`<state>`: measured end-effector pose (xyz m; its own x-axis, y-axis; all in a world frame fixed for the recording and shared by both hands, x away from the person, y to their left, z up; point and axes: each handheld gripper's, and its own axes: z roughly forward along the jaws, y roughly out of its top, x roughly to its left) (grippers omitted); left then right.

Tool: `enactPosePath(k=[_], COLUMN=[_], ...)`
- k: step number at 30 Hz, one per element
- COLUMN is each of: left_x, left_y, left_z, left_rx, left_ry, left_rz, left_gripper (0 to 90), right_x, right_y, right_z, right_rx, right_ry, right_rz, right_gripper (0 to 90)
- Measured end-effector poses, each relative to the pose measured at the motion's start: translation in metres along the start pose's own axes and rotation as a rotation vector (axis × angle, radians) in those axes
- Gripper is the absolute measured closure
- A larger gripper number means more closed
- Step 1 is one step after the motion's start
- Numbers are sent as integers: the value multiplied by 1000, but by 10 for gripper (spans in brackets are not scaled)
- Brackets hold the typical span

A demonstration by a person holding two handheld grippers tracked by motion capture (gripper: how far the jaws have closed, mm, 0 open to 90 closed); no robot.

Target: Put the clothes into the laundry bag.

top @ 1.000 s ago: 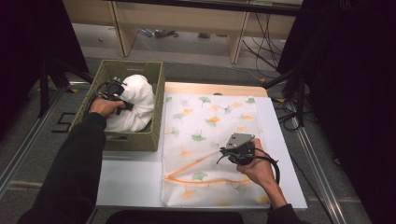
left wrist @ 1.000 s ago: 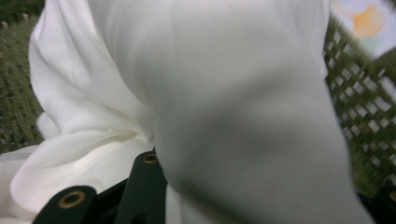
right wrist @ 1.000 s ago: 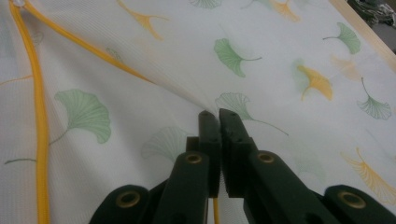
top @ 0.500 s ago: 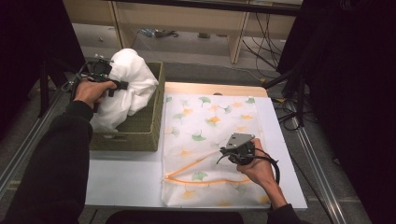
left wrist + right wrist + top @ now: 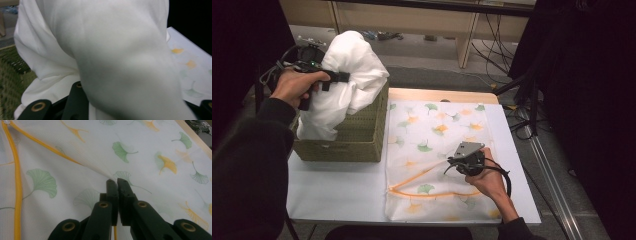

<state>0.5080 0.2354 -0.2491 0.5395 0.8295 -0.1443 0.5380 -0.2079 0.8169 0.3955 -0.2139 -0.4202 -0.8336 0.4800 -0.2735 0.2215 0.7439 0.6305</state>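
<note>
A big white cloth (image 5: 347, 80) hangs bunched up in the air over the green woven basket (image 5: 357, 137). Its bottom end droops down past the near left side of the basket. The left gripper (image 5: 343, 77) has its jaws closed on the cloth, up high — in the left gripper view the cloth (image 5: 112, 57) is right in front of the camera and spills over the black jaws.

The basket sits on the left part of the white table (image 5: 337, 187). Just beside it, on the right, lies a flat mesh bag (image 5: 437, 130) with green and orange leaves printed on it. A yellow zipper (image 5: 422, 175) runs across its near part, and the two yellow sides spread apart there.

The right gripper (image 5: 451, 162) rests on the bag, near the zipper. In the right gripper view its jaws are pressed together — they pinch a little fold of the bag's cloth (image 5: 110, 176), and small wrinkles run out from that spot.
</note>
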Motion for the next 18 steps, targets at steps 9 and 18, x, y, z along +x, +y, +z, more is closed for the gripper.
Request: enactPosePath(k=[9,18], left_x=[-50,-99], left_y=[-11,-35], left_z=[-23,-33], left_rx=[31,39], left_ry=[-147,-269], left_rz=[100,155], left_gripper=[640,640], right_x=[-3,-8], right_y=[-2,-3], right_z=[0,4], right_rx=[-5,8], right_ry=[-16,-21], right_rz=[24,51], right_gripper=[894,894])
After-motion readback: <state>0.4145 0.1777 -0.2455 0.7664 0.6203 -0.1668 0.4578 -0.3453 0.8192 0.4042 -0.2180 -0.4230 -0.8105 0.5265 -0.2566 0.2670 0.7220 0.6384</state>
